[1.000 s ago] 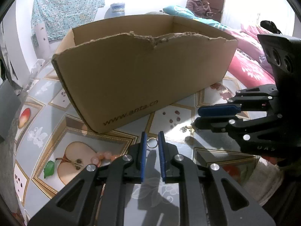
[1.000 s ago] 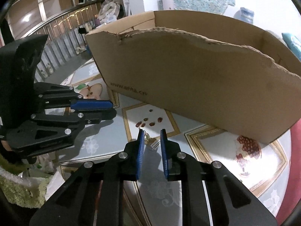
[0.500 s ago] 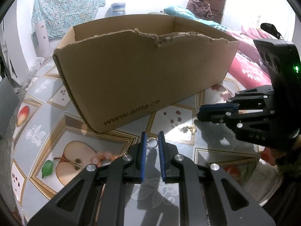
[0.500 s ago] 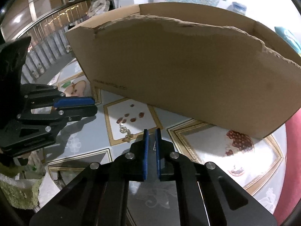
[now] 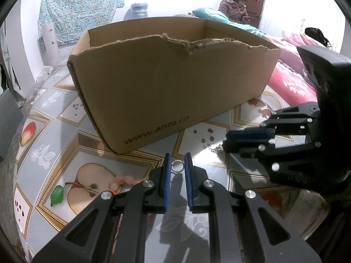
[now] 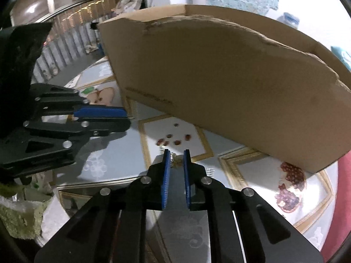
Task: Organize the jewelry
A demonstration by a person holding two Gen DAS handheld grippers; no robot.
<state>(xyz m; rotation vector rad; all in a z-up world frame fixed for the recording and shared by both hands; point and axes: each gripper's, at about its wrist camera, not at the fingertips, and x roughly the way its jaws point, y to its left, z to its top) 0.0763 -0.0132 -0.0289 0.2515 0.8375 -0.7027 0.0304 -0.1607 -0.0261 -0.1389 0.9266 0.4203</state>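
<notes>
While snug between left jaws, ring (image 5: 177, 166)

1. A lived-in home bedroom: behind the torn brown cardboard box (image 5: 171, 83) lies a bed with pink floral quilts (image 5: 291, 81).
2. Left of the box, a teal floral cloth (image 5: 81, 6) hangs on the white wall.
3. The box rests on a glossy fruit-patterned surface (image 5: 65, 175).

Fruit-patterned table (image 5: 50, 131), cardboard box (image 5: 166, 83), pink beads (image 5: 122, 180), chain (image 5: 216, 148)
</notes>
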